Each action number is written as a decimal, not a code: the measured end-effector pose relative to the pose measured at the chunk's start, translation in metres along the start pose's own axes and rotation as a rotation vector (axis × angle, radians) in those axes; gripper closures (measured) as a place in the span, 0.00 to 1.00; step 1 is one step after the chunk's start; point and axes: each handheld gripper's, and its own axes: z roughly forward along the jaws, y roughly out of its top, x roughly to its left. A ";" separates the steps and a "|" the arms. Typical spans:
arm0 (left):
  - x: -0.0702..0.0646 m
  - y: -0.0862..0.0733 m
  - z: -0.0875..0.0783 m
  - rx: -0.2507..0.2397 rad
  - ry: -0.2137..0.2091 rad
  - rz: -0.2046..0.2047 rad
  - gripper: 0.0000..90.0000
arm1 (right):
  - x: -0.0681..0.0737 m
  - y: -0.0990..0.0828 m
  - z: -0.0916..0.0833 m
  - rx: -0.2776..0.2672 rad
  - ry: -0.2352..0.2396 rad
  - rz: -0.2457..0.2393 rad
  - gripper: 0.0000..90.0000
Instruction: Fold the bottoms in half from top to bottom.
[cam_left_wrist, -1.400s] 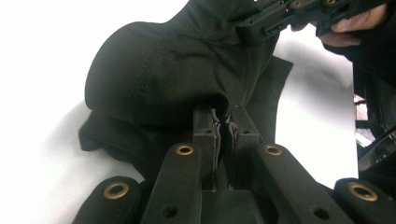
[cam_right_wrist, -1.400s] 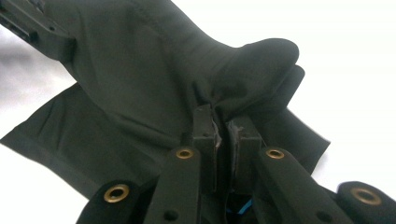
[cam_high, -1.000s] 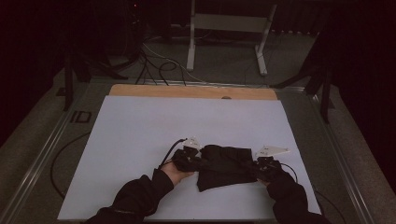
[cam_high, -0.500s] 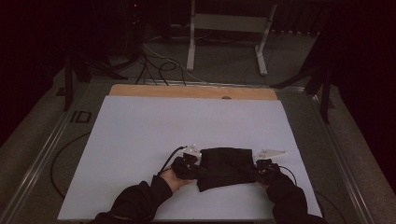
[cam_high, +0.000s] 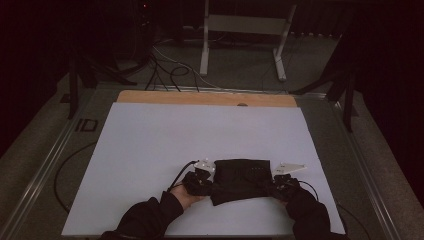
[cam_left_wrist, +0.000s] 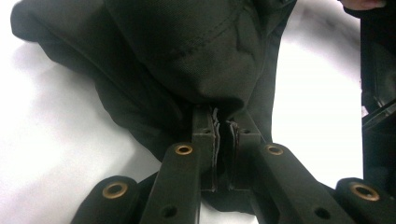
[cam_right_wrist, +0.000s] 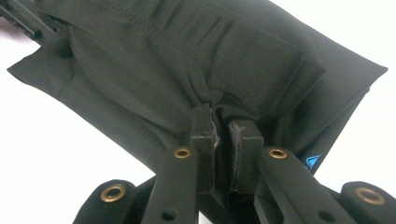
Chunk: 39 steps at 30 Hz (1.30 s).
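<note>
A black folded garment (cam_high: 241, 180) lies on the white tabletop (cam_high: 150, 150), close to the near edge and a little right of its middle, well clear of the wooden strip (cam_high: 205, 98) along the far edge. The left gripper (cam_high: 205, 181) sits at the garment's left end and the right gripper (cam_high: 278, 184) at its right end, so the cloth lies stretched between the two.

In the left gripper view, the jaws stand nearly together with a bunched fold of the black cloth (cam_left_wrist: 187, 60) pinched between the pads, the fabric gathering into creases right at the tips. In the right gripper view the same holds: the jaws are drawn narrow on a puckered fold of the garment (cam_right_wrist: 196, 60), and a small blue mark (cam_right_wrist: 314, 161) shows on the cloth near its edge. The person's dark sleeves (cam_high: 145, 220) come in over the tabletop's near edge.
</note>
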 end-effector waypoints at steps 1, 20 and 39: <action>0.001 0.000 0.000 0.003 0.000 0.004 0.93 | 0.000 -0.001 0.000 -0.002 0.003 0.000 0.91; -0.004 0.003 -0.014 0.005 -0.022 -0.001 0.71 | -0.008 0.007 -0.020 0.003 0.000 0.008 0.72; 0.013 0.031 -0.054 -0.076 0.203 -0.007 0.99 | -0.027 0.045 -0.043 -0.066 -0.137 -0.060 1.00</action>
